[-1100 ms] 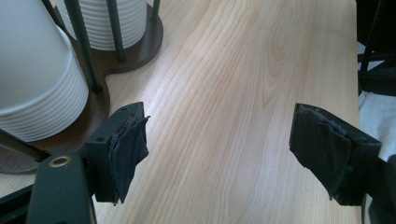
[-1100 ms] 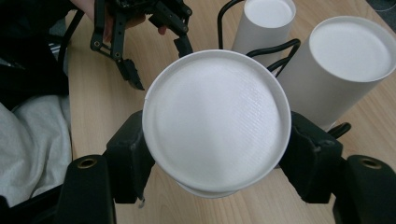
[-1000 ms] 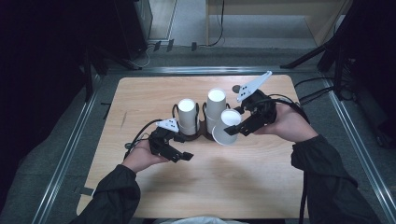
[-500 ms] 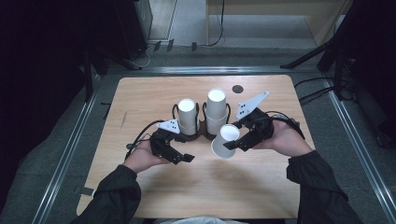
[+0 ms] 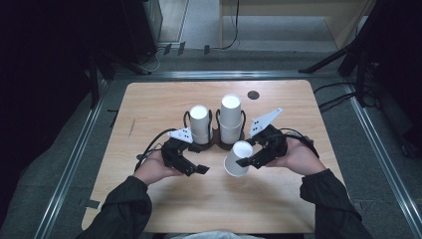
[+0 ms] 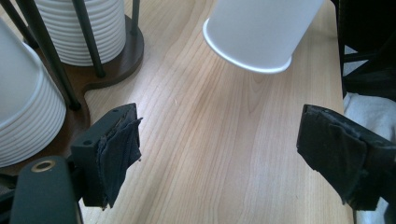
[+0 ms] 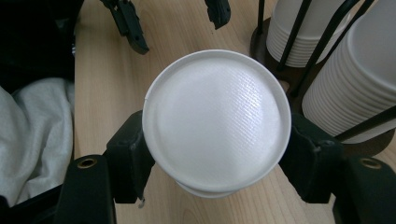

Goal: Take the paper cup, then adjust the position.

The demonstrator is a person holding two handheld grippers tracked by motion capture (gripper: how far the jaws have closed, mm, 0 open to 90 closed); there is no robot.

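Two stacks of white paper cups, a shorter one [image 5: 200, 122] and a taller one [image 5: 231, 117], stand upside down in a dark wire holder [image 5: 215, 144] at the table's middle. My right gripper [image 5: 245, 162] is shut on a single white cup [image 5: 236, 160], held upside down and tilted just above the wood in front of the taller stack. In the right gripper view the cup's base [image 7: 217, 121] faces the camera between both pads. My left gripper [image 5: 196, 169] sits low in front of the shorter stack. Its jaws have just been opening, and nothing lies between them [image 6: 219, 154]. The held cup's rim [image 6: 247, 60] hangs just ahead of them.
A small dark round spot [image 5: 253, 94] marks the table's far side. The wooden table [image 5: 149, 99] has bare wood to the left and near the front edge. Metal rails [image 5: 69, 164] run along the floor on both sides. White cloth [image 7: 32, 126] lies by the person's lap.
My right gripper has come down and toward the person with the cup, away from the top of the taller stack. The left hand has stayed where it was.
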